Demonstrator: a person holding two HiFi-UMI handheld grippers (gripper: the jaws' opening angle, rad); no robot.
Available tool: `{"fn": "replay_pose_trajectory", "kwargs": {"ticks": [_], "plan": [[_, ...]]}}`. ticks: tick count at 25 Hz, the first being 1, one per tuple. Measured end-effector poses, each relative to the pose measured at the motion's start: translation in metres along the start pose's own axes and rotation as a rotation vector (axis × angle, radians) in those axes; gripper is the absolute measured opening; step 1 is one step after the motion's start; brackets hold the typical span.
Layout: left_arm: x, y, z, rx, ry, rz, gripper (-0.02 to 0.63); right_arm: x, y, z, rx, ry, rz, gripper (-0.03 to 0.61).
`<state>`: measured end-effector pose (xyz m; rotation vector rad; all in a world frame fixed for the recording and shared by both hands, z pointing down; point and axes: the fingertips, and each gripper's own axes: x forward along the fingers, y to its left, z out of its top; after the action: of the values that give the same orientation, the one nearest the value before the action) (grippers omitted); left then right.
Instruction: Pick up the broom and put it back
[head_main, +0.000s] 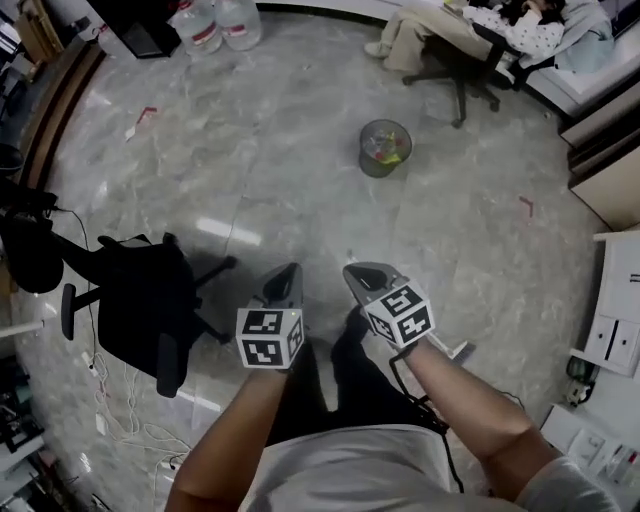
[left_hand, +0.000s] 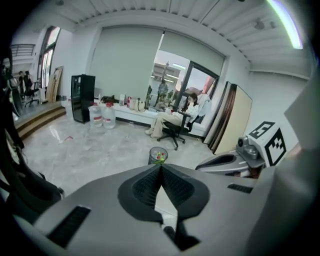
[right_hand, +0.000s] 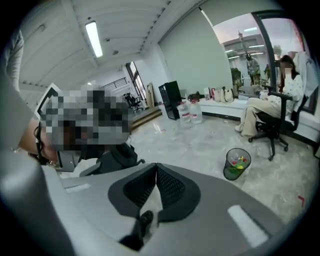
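Observation:
No broom shows in any view. In the head view my left gripper (head_main: 291, 271) and right gripper (head_main: 351, 270) are held side by side in front of the person's body, over the grey marble floor (head_main: 270, 170). Both point forward and downward. The left gripper (left_hand: 160, 166) has its dark ribbed pads meeting at the tips, with nothing between them. The right gripper (right_hand: 156, 165) is shut the same way and empty. From the left gripper view, the right gripper (left_hand: 220, 162) sits just to the right.
A mesh wastebasket (head_main: 385, 148) with coloured scraps stands ahead on the floor. A black office chair (head_main: 140, 300) is close on the left, with cables (head_main: 120, 410) beside it. A seated person (head_main: 460, 35) is at the far right, water bottles (head_main: 215, 25) far back, a white cabinet (head_main: 615, 310) at right.

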<state>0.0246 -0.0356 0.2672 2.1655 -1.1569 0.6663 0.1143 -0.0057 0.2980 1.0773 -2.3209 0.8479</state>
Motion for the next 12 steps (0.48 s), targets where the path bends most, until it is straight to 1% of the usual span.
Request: {"fn": "replay_pose_trajectory", "kwargs": {"ticks": [2, 4, 6, 10, 12], "plan": [[0.033, 0.009, -0.026, -0.019, 0.048, -0.010, 0.006, 0.029, -0.030, -0.023, 0.019, 0.023, -0.002, 0.005], [0.069, 0.024, -0.046, -0.026, 0.071, -0.016, 0.006, 0.064, -0.066, -0.047, 0.042, 0.039, -0.011, 0.006], [0.100, 0.041, -0.071, -0.041, 0.093, -0.019, 0.006, 0.104, -0.094, -0.080, 0.049, 0.081, -0.013, 0.008], [0.146, 0.063, -0.137, -0.051, 0.159, -0.032, 0.006, 0.171, -0.135, -0.175, 0.070, 0.208, -0.004, 0.053], [0.168, 0.075, -0.171, -0.082, 0.181, -0.032, 0.006, 0.202, -0.158, -0.222, 0.080, 0.266, -0.013, 0.076]]}}
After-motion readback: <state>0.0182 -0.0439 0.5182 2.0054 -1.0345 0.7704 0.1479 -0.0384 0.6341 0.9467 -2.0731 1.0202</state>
